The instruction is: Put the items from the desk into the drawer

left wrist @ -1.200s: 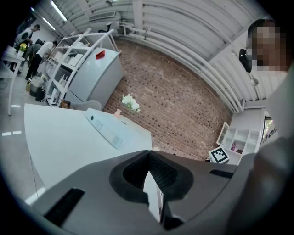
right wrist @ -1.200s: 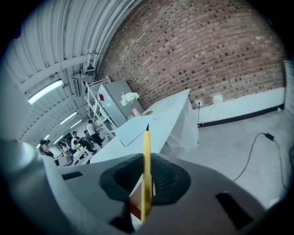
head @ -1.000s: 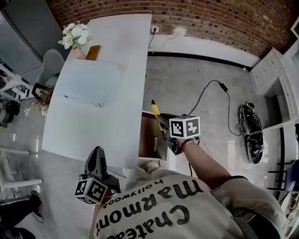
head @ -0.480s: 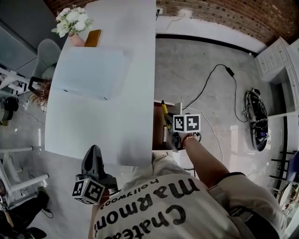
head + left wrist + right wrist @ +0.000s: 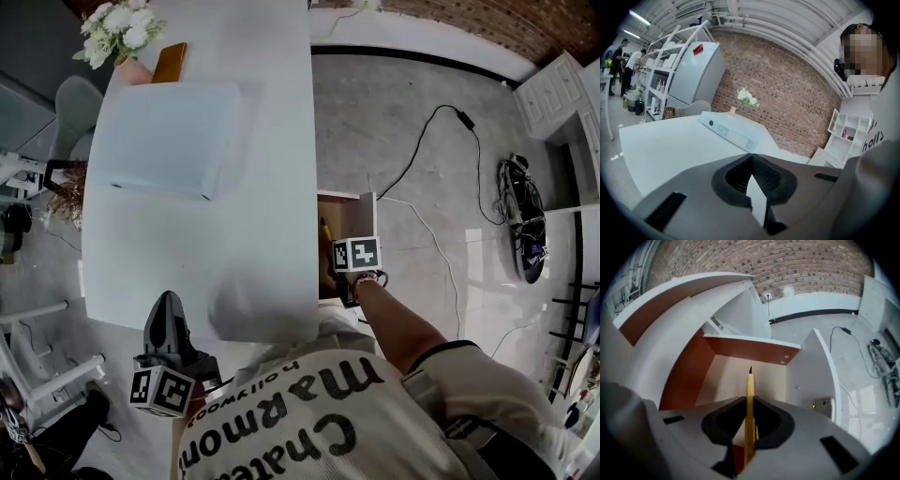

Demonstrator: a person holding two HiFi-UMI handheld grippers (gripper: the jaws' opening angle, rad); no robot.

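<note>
While right claw (image 5: 750, 402) pinches yellow pencil (image 5: 749, 380) over drawer (image 5: 750, 350), left claw (image 5: 752, 157) closed, empty.

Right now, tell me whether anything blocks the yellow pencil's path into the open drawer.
Nothing visible does. The right hand-held gripper holds the yellow pencil tip-first over the open drawer, with nothing between the tip and the drawer's floor.

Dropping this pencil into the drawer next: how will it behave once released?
The pencil looks thin, stiff and light: it stands straight out of the right tongs without sagging. On the smooth floor of the drawer it will probably roll a little; the walls should stop it.
</note>
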